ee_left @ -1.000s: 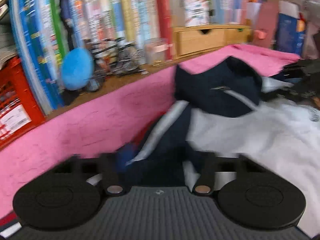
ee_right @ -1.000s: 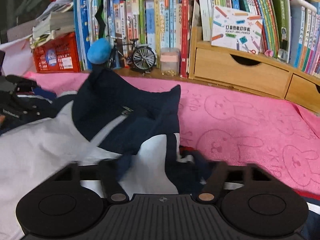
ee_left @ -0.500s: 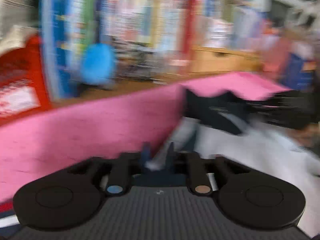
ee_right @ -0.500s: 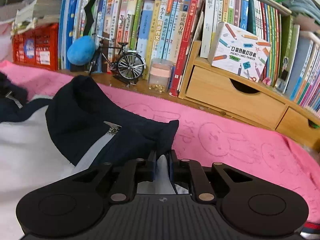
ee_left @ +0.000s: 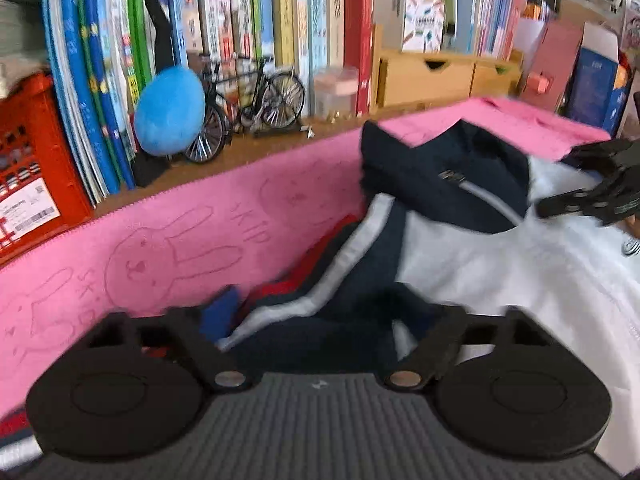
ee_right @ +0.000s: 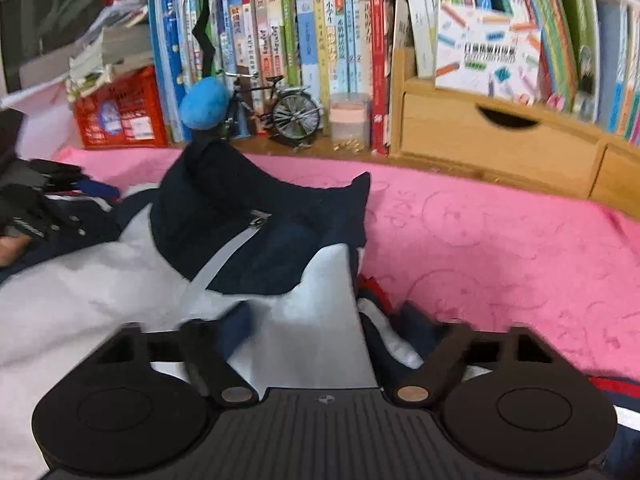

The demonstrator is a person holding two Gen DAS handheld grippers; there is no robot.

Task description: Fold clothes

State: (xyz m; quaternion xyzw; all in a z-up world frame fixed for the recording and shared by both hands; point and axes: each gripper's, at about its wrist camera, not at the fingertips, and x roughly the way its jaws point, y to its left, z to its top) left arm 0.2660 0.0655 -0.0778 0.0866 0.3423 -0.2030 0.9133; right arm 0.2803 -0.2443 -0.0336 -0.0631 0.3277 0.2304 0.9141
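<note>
Between both parted tongs [ee_left: 320,320], navy-white jacket [ee_right: 280,240], on pink towel [ee_right: 500,240]

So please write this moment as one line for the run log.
task: fold clothes | left gripper: open, just opened, over jacket | right gripper: open, just opened, over jacket | surface: pink towel

This is a lived-in home study corner. Packed rows of children's books [ee_right: 304,36] line the back of a desk [ee_right: 280,146], joined by wooden drawers [ee_right: 492,140], a model bicycle [ee_right: 276,108] and a red crate [ee_right: 120,116]. A pink bunny-print towel [ee_left: 160,248] covers the desk.
</note>
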